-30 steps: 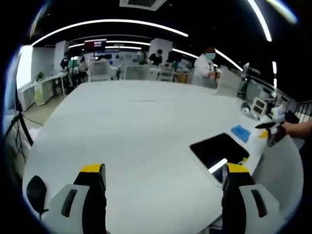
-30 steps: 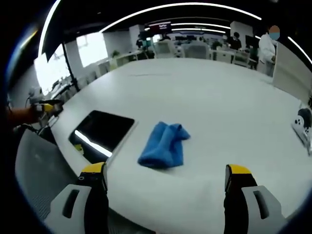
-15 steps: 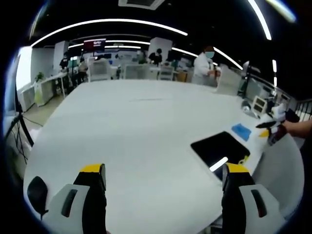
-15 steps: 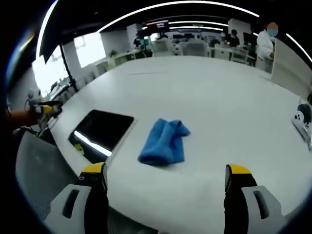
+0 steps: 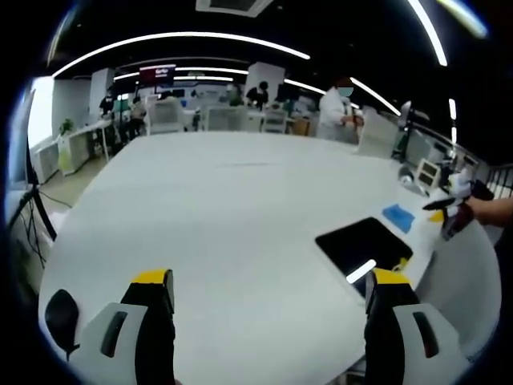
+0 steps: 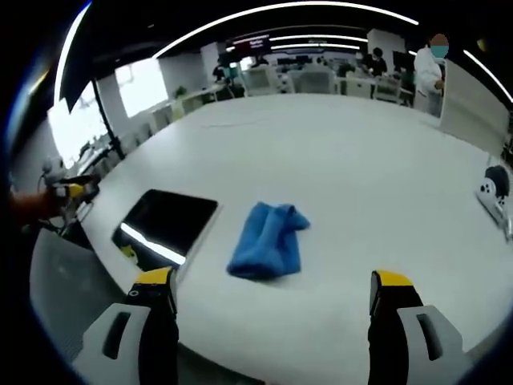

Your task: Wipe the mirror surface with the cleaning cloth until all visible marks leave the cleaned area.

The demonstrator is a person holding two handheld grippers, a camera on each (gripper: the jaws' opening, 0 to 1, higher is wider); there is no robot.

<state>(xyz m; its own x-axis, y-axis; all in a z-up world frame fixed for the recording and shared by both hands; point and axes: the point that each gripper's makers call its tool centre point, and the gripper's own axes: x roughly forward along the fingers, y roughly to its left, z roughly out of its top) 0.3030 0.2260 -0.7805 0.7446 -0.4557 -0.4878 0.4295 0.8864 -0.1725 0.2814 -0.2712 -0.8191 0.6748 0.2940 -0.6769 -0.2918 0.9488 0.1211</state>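
A dark rectangular mirror (image 6: 167, 226) lies flat on the white table (image 6: 361, 168), reflecting a ceiling light strip. Just right of it sits a crumpled blue cleaning cloth (image 6: 265, 242). My right gripper (image 6: 272, 297) hovers open in front of the cloth, nothing between its jaws. In the left gripper view the mirror (image 5: 362, 245) lies at the right with the blue cloth (image 5: 397, 217) beyond it. My left gripper (image 5: 268, 298) is open over bare table (image 5: 224, 208), left of the mirror. The right gripper (image 5: 449, 215) shows at the far right, held by a hand.
A white device (image 6: 493, 196) rests on the table at the right. The other hand-held gripper (image 6: 68, 191) shows at the left edge. A black round object (image 5: 60, 317) sits by the near left table edge. Desks, chairs and people stand behind the table.
The right gripper view has shifted slightly, with cloth and mirror a little lower in view. The left gripper view is nearly unchanged. Both grippers remain open.
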